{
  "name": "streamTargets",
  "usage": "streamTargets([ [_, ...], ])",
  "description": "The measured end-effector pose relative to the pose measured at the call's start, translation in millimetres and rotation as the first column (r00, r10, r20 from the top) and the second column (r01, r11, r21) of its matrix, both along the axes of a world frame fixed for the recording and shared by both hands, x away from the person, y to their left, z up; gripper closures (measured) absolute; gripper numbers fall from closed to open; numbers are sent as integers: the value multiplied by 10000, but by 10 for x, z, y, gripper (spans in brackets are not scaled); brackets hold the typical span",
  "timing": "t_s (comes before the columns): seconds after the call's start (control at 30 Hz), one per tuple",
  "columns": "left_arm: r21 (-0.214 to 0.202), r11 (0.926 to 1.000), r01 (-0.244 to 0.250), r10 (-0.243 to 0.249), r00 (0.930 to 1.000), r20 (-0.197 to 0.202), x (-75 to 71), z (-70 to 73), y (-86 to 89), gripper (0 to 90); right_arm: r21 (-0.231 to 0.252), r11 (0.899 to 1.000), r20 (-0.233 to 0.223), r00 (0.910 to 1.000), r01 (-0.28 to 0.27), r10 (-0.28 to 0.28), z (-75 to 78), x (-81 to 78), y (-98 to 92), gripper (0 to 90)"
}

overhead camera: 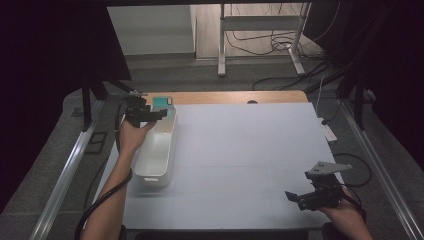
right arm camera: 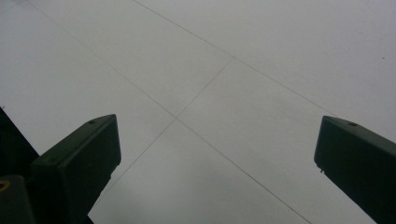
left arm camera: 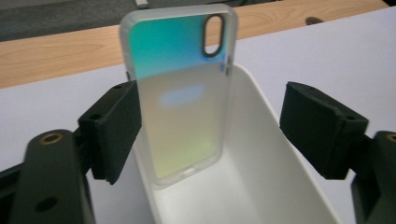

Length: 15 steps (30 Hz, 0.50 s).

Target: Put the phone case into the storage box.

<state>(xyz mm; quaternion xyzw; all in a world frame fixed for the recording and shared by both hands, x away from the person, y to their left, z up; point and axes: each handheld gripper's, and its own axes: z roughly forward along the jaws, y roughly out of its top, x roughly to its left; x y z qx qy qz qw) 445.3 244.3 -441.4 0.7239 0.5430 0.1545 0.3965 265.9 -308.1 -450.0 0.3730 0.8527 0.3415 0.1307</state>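
**Q:** Where is everything?

**A:** On the table (overhead camera: 240, 150), a white bin (overhead camera: 159, 150) holds a phone case (left arm camera: 180, 93) leaning upright at its far end. My left gripper (left arm camera: 210, 135) is spread wide around it, holding nothing. My right gripper (right arm camera: 217, 154) is spread wide too, empty.

**Q:** Handling?

**A:** Likely light, flexible, slick. I'd pinch its long edges.

Left forearm (overhead camera: 112, 190) reaches forward along the left side, hand (overhead camera: 131, 136) wrapped under the left gripper (overhead camera: 159, 114), cable looping back along the arm. Its jaws stand wide apart, pointing forward and slightly down. Right hand (overhead camera: 345, 212) sits low at the near right, holding the right gripper (overhead camera: 295, 196) angled toward centre-left, jaws spread wide, probably hovering just above the surface.
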Motion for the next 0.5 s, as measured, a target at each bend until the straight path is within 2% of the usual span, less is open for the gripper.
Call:
streamTargets([
  [0.3,-223,9991,355,-355,9994,32,-87,53,-19,155,-22,10000,-9,10000,0,0,-1,-1,4,2],
  [0.5,-85,9975,698,-698,9975,-49,-149,84,-42,120,-57,10000,-16,10000,21,-21,-1,0,6,2],
])
